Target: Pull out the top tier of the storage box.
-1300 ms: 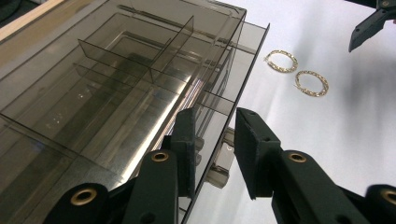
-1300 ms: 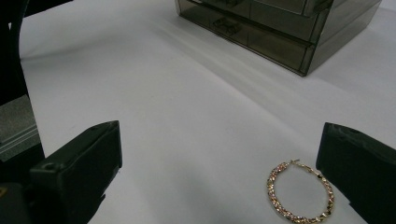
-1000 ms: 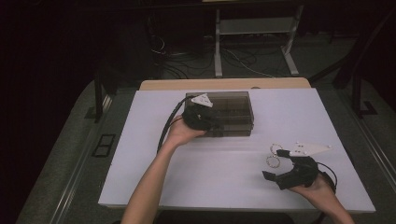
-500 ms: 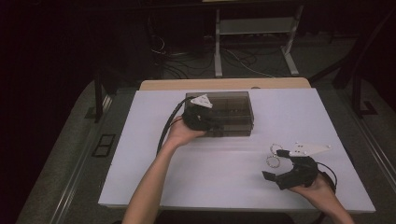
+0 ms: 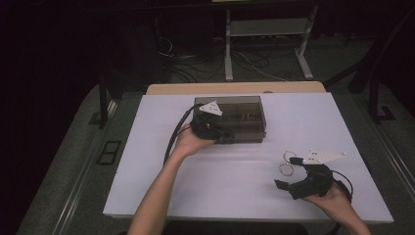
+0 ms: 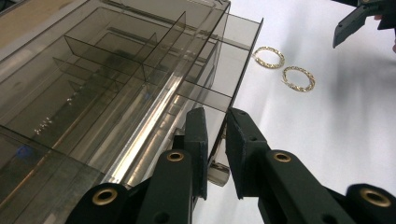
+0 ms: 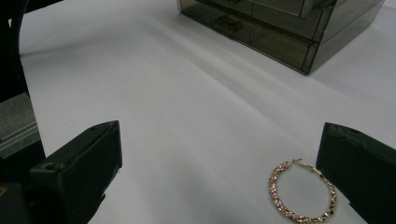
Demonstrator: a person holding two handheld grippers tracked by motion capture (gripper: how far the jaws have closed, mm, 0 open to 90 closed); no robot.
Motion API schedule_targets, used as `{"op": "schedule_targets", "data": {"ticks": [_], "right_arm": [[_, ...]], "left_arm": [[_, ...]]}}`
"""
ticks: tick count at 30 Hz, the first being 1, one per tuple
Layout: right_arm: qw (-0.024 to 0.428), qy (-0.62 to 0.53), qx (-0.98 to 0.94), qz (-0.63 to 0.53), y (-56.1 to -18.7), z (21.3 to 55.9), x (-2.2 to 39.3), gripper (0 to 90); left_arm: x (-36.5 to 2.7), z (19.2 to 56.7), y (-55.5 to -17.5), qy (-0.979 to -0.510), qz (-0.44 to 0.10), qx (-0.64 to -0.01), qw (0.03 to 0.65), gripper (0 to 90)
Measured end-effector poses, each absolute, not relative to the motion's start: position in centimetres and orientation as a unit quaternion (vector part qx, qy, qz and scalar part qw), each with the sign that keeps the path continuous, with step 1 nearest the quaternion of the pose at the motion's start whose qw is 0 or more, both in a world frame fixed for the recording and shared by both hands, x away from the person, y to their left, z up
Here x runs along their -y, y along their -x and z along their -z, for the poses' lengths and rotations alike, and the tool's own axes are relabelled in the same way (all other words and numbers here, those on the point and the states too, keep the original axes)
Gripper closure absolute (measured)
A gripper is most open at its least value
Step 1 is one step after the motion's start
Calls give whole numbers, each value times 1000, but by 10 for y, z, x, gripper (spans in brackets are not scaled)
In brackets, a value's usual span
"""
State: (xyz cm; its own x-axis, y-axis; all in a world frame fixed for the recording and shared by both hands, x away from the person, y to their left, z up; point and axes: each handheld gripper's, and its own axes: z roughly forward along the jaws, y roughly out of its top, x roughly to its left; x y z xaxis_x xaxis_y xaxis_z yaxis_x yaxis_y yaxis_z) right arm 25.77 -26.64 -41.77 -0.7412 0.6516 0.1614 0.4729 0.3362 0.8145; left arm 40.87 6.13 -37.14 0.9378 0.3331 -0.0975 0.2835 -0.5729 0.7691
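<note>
Jaws of the left gripper (image 6: 215, 140) pinch the small metal drawer handle (image 6: 218, 171) of a smoked-plastic organizer box (image 5: 244, 115) at the table's (image 5: 161, 161) far middle. Two gold hoop earrings (image 6: 284, 67) lie well apart from it, just beside the right gripper (image 7: 219, 172), its jaws spread wide. Drawer-opening appears under way; next likely comes a straight pull, then a careful pick of one thin hoop.

Black two-jaw tongs (image 6: 215, 140) with brass-ringed screw holes, trailing black cable, pale three-cornered top plate; bare forearms.
</note>
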Motion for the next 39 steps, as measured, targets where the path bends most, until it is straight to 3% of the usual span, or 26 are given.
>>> {"op": "schedule_targets", "data": {"ticks": [39], "right_arm": [[96,-344,-812,-462,-257,417,265,0]], "left_arm": [[-61,371,-385,-890,-27,-175,421,776]]}}
